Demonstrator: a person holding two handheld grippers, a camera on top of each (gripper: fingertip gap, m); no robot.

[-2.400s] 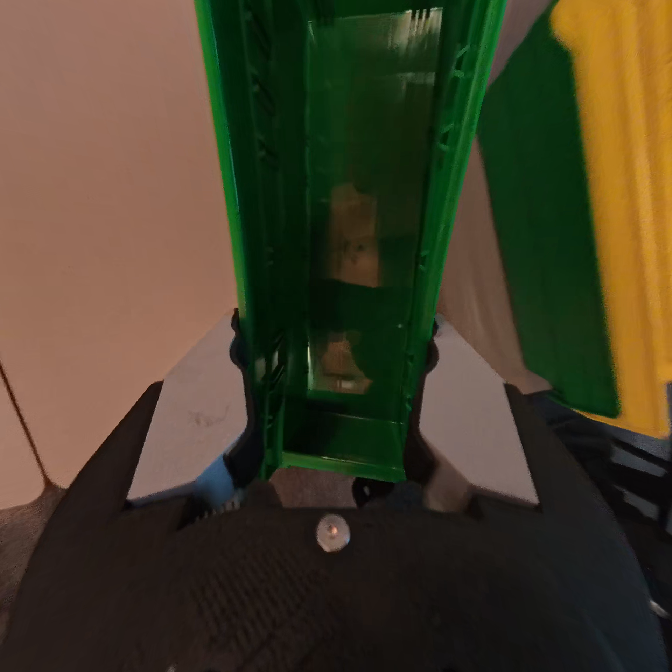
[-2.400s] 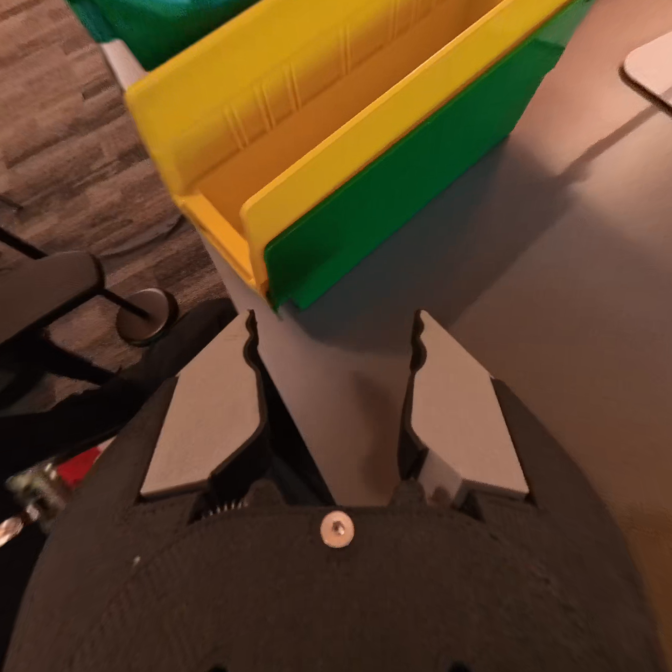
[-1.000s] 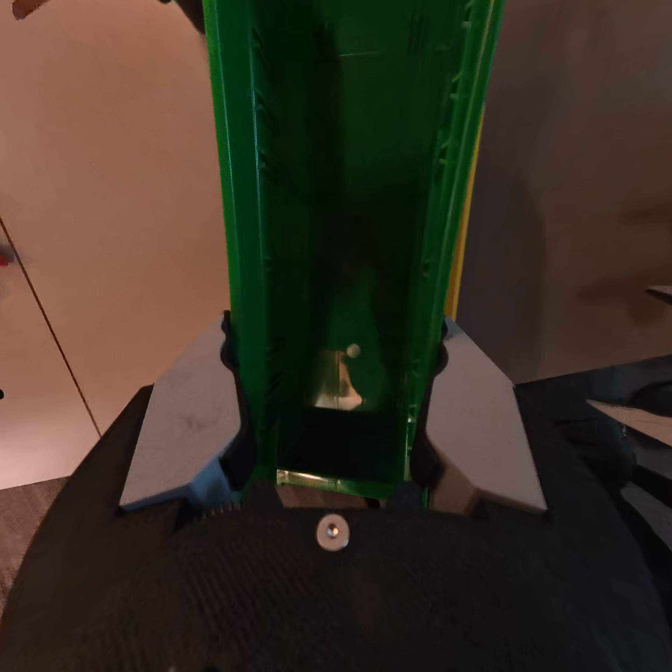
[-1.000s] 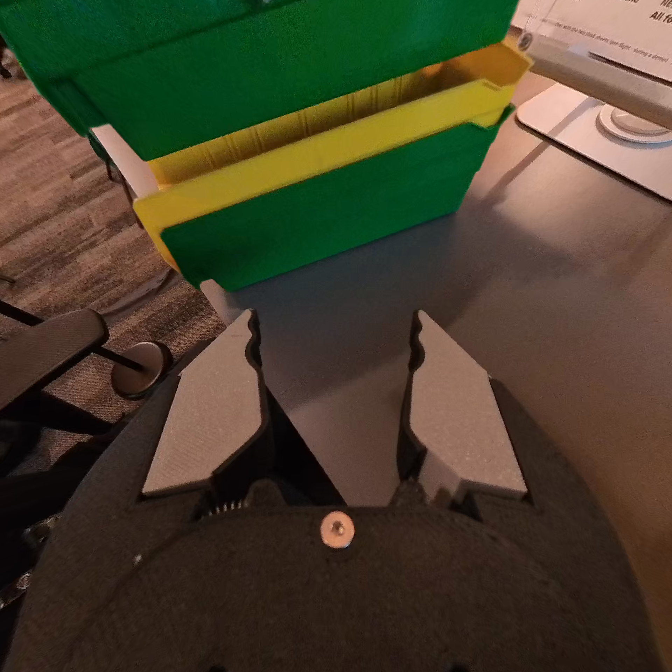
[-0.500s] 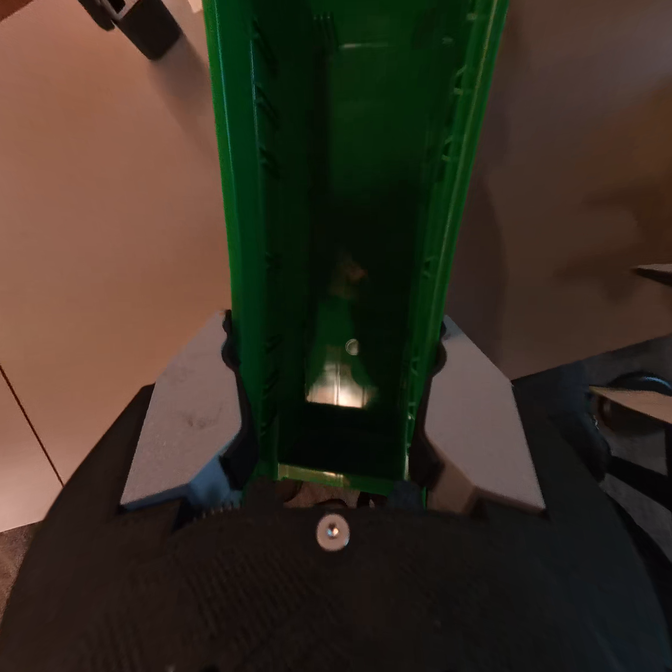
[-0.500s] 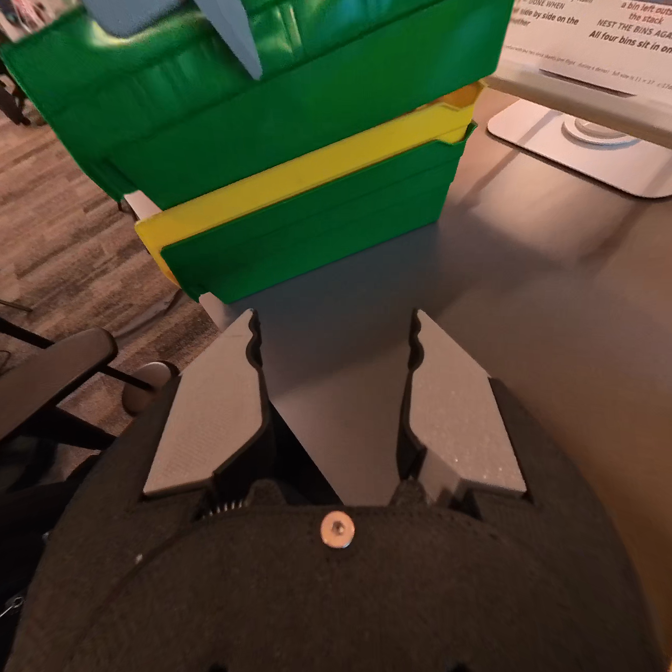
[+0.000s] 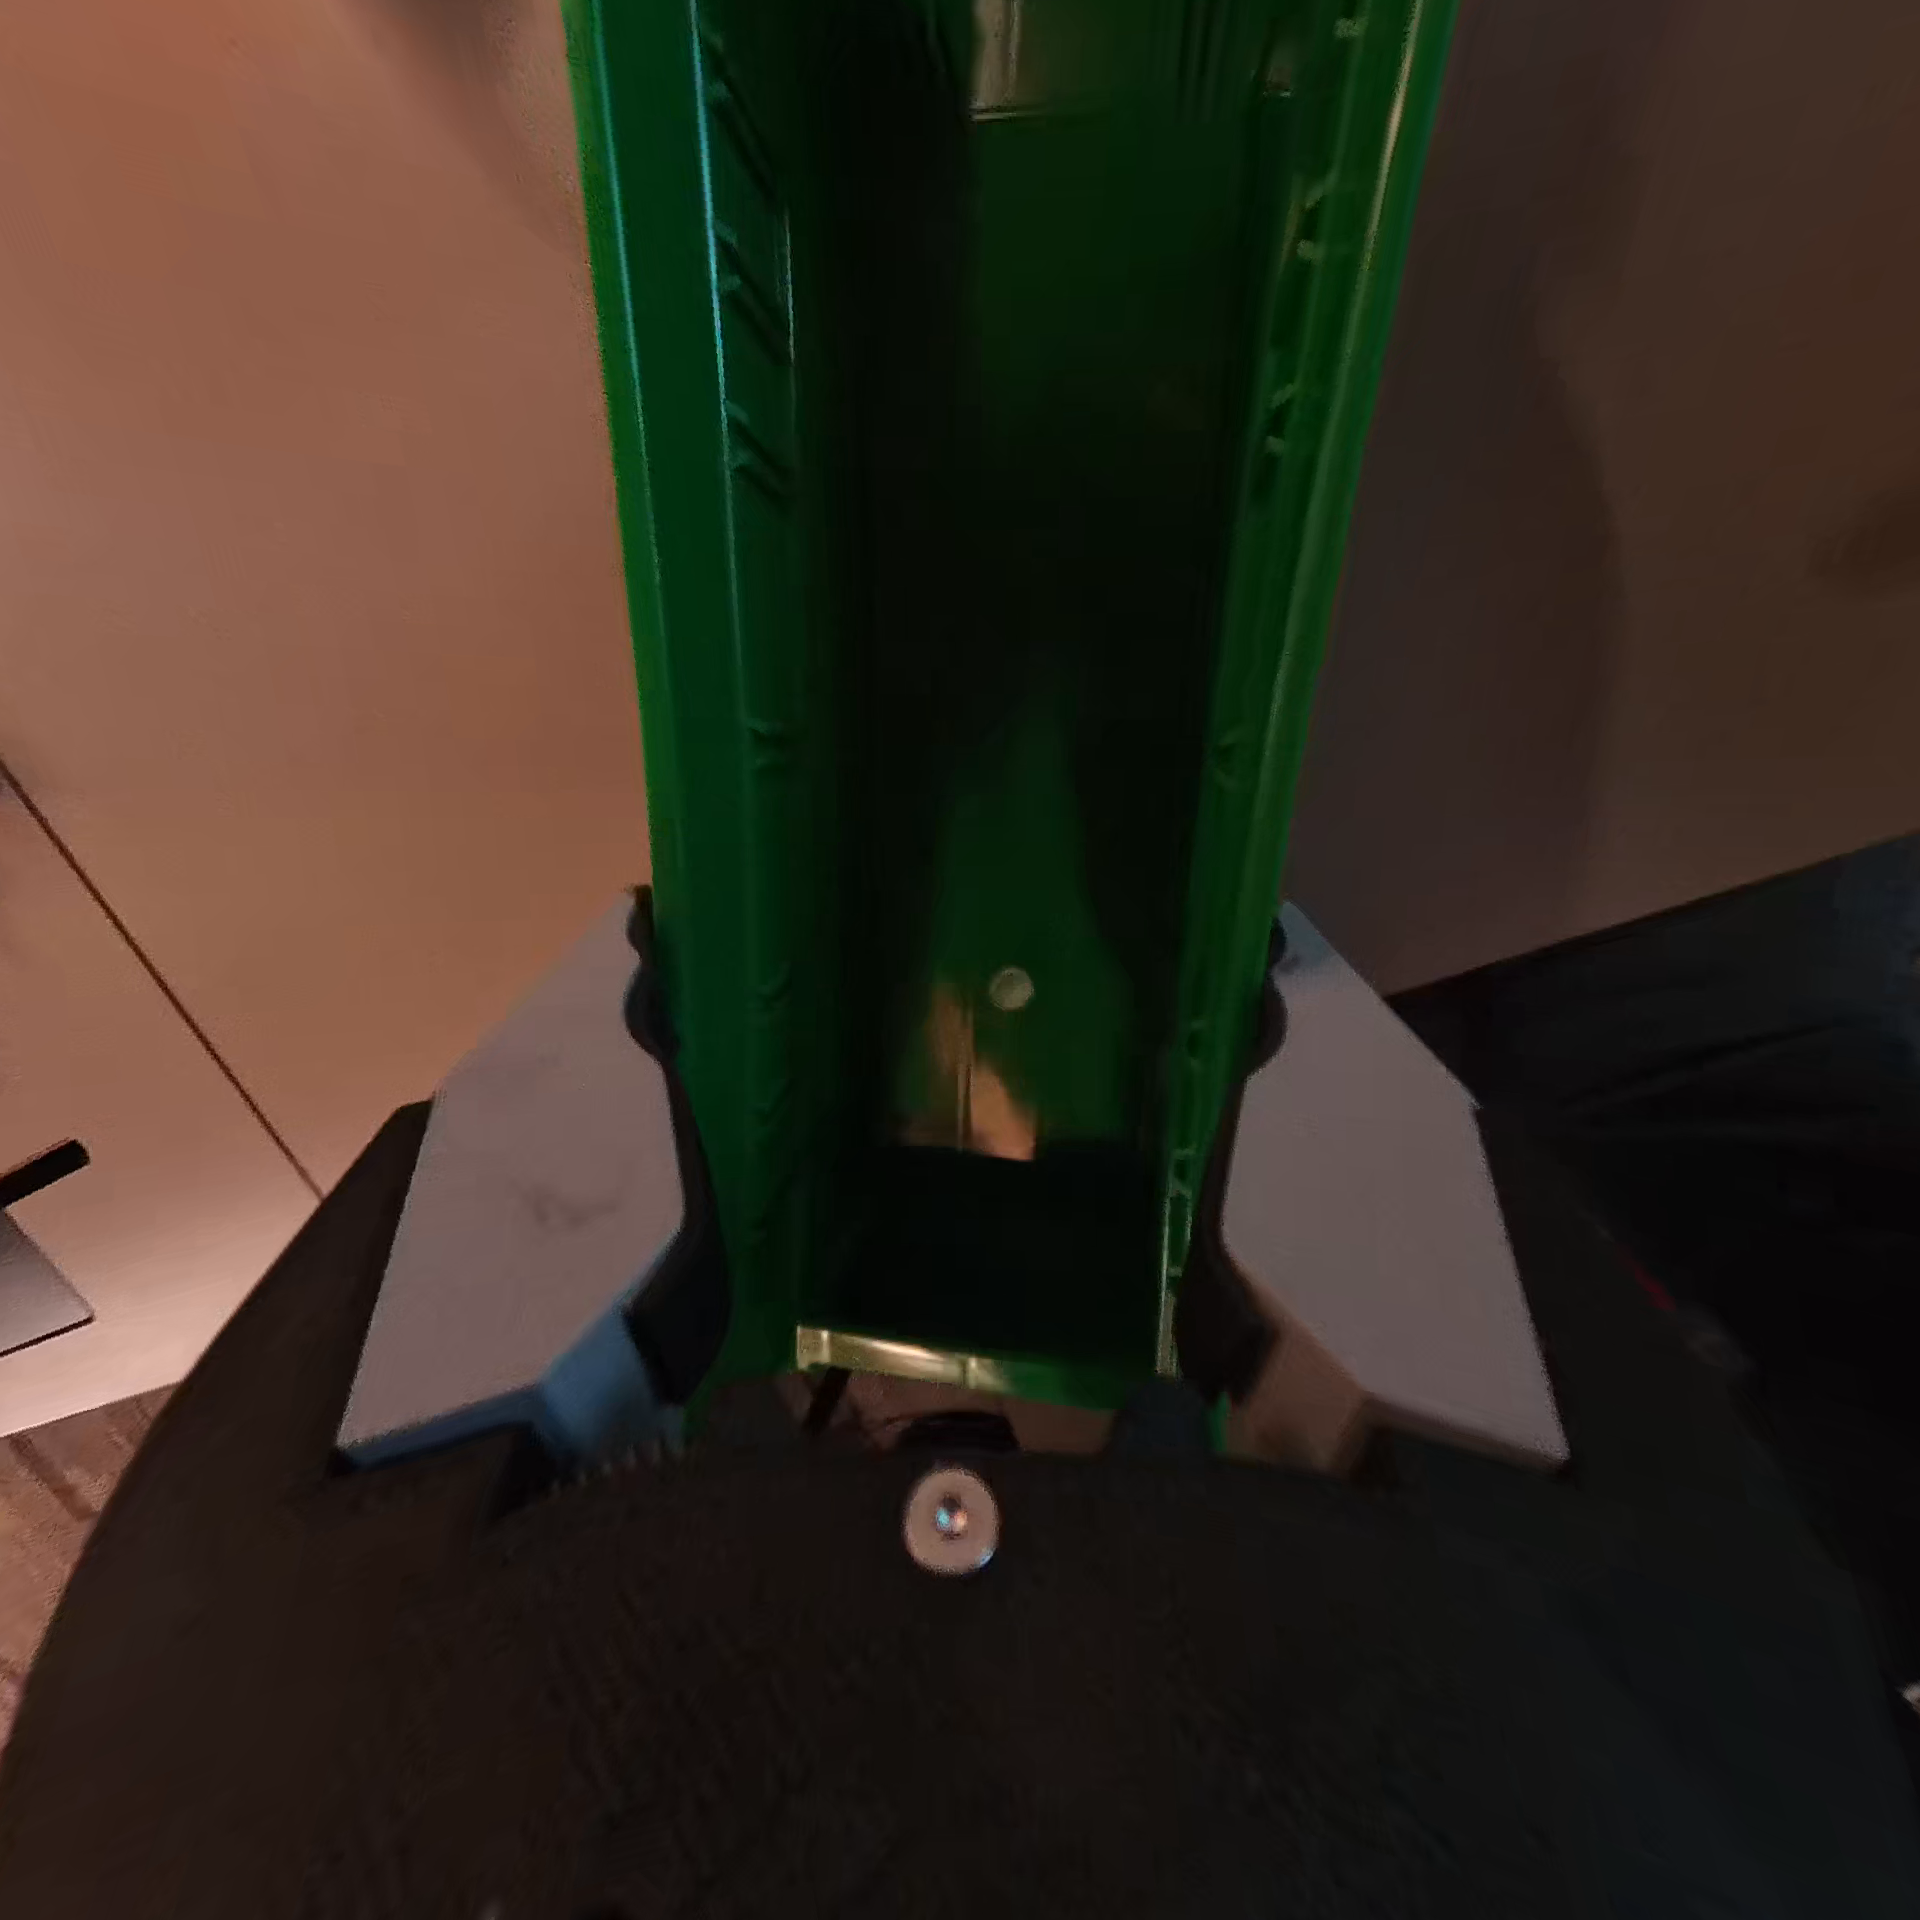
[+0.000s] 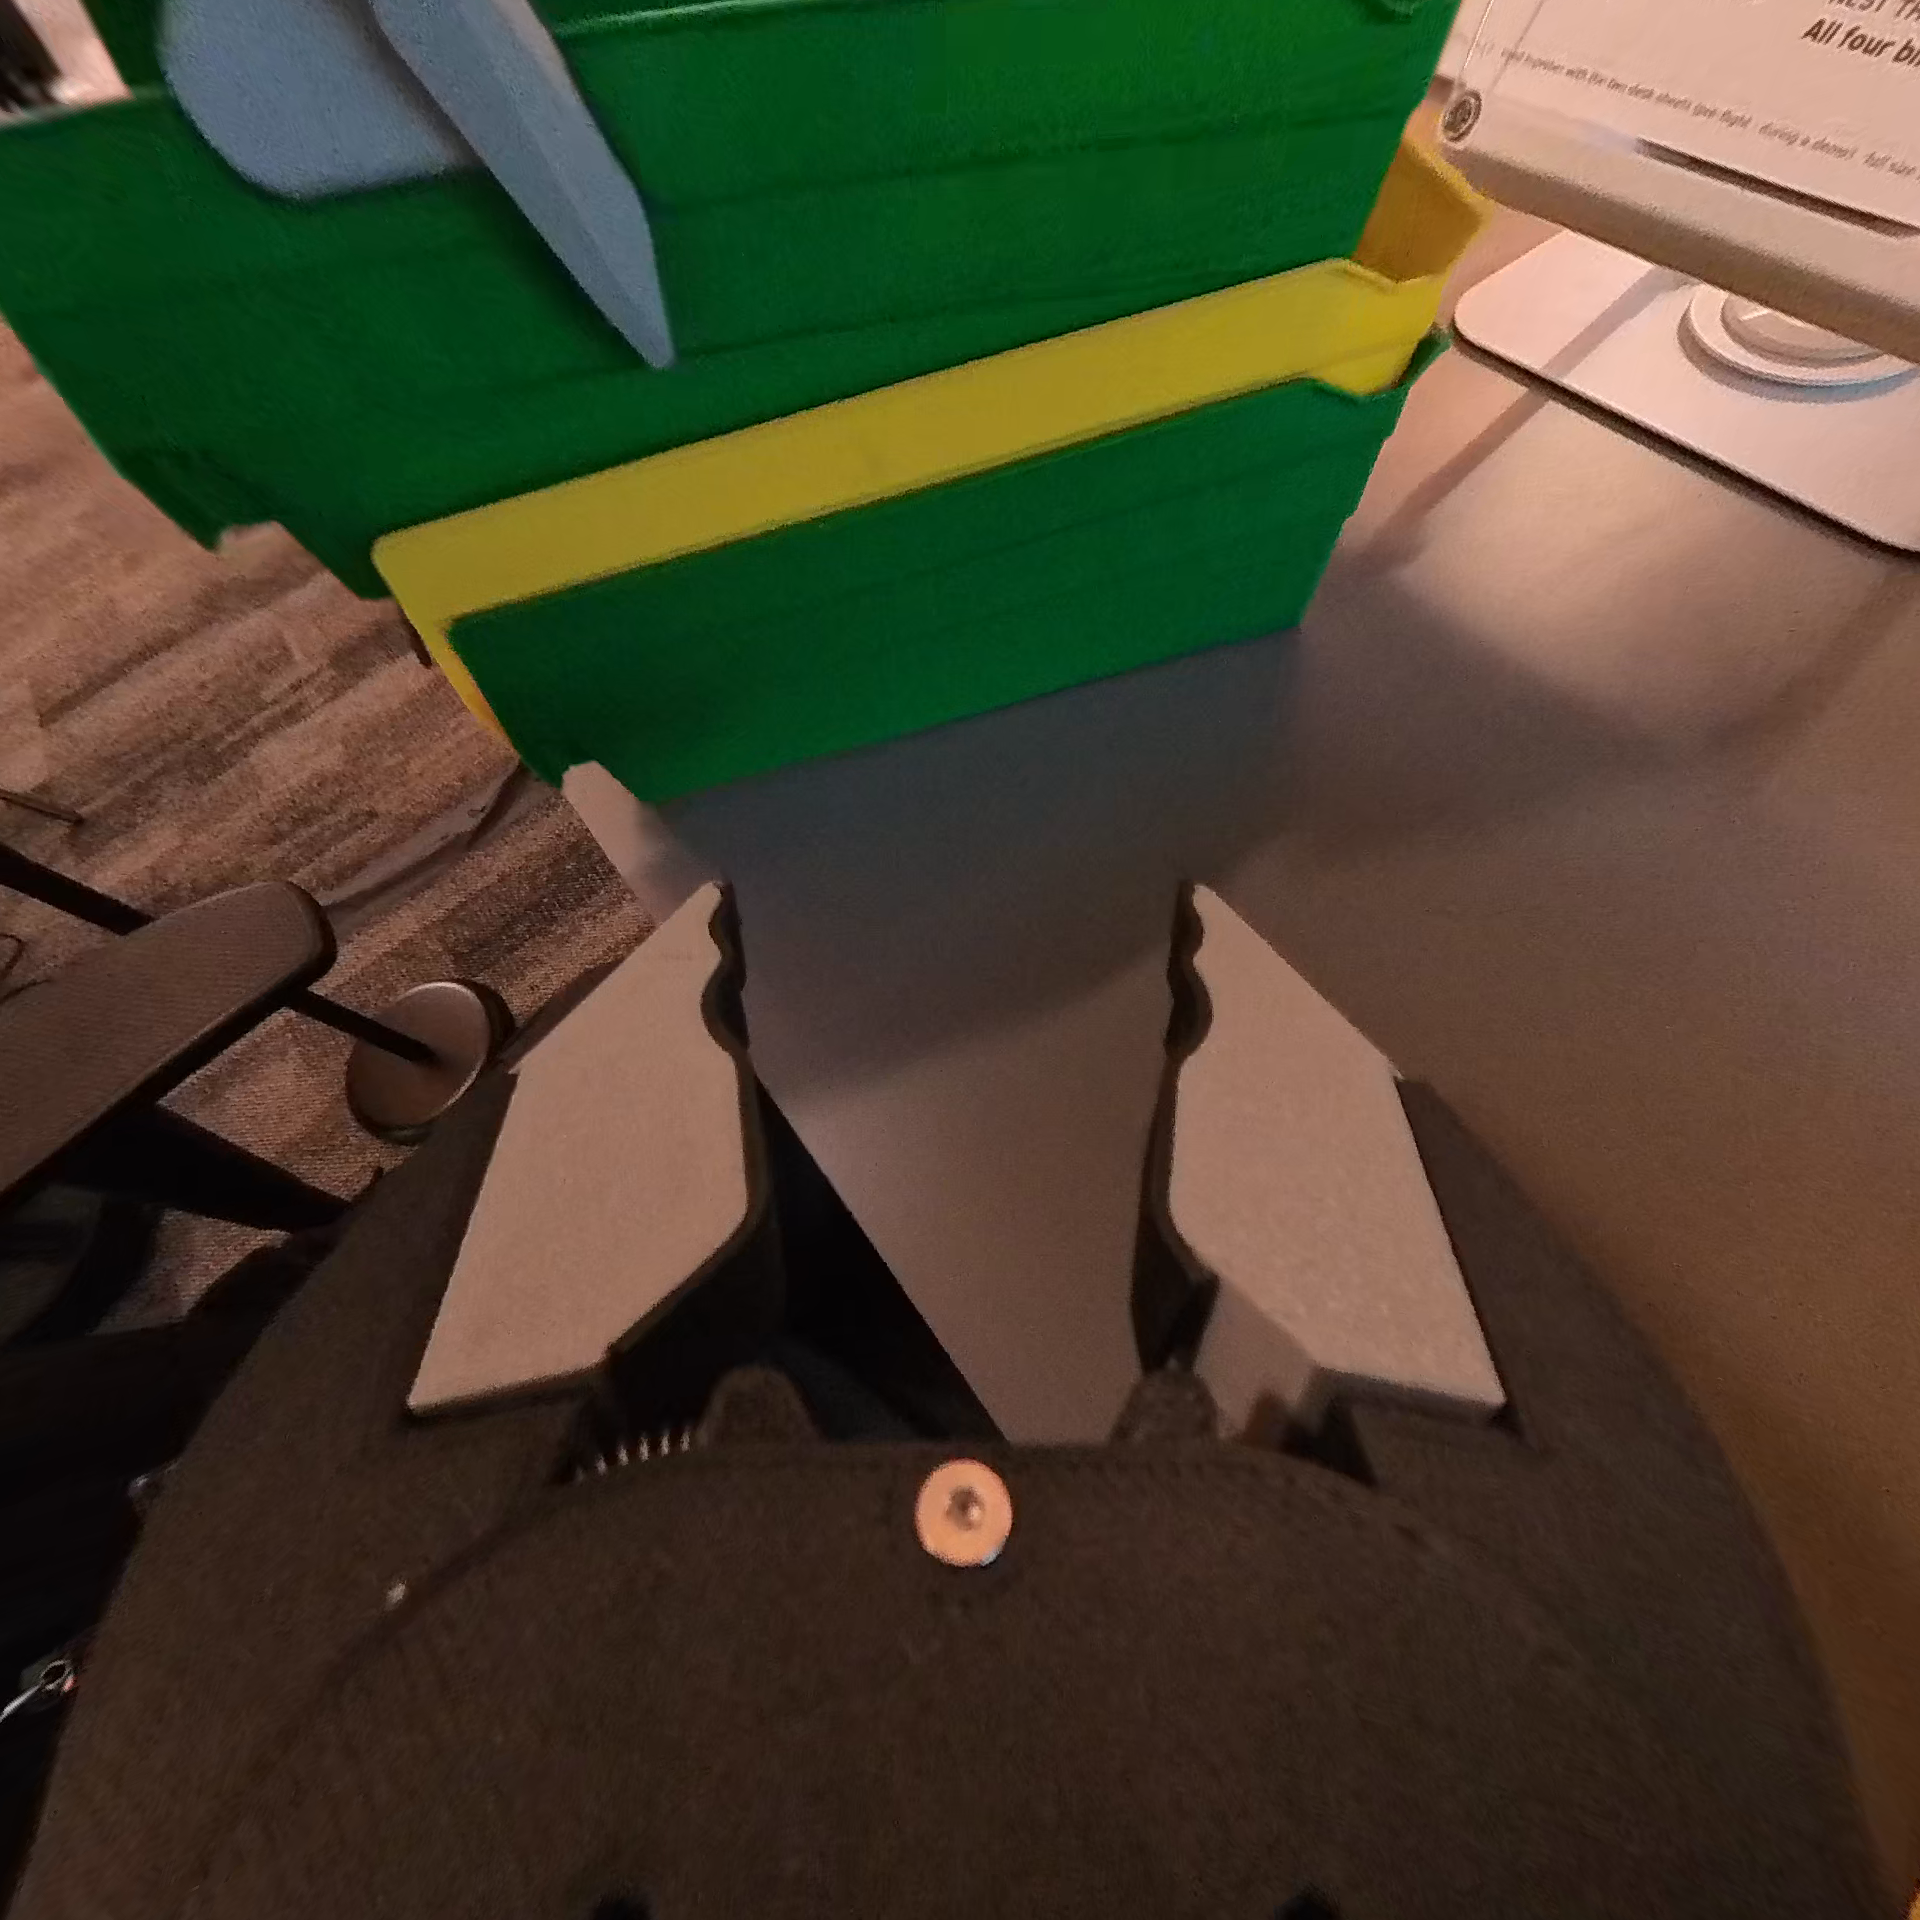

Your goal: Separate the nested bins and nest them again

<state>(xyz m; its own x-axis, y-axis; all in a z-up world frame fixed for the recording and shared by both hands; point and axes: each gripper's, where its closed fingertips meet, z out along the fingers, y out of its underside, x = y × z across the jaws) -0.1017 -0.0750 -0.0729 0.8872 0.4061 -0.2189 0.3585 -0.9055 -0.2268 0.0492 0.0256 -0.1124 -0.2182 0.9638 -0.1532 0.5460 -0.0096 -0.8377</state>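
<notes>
My left gripper (image 7: 956, 966) is shut on the near end of a green bin (image 7: 1039, 520), one finger on each long wall; the bin runs away from me, its open inside in view. In the right wrist view that green bin (image 8: 987, 208) hangs over a yellow bin (image 8: 883, 457) nested in another green bin (image 8: 883, 644) on the table (image 8: 1558, 831). The left gripper's grey fingers (image 8: 520, 177) show on it at top left. I cannot tell if it touches the yellow bin. My right gripper (image 8: 956, 935) is open and empty, low over the table just before the stack.
The stack stands near the table's left corner; carpet floor (image 8: 208, 675) and a chair base with a caster (image 8: 416, 1049) lie beyond the edge. A pale stand (image 8: 1766, 343) with a printed sheet (image 8: 1714, 104) stands at the right. The left wrist view shows the beige table (image 7: 312, 520).
The held green bin has shifted and now covers the yellow bin's inside in the right wrist view; the left gripper's fingers came into that view. The right gripper stayed open.
</notes>
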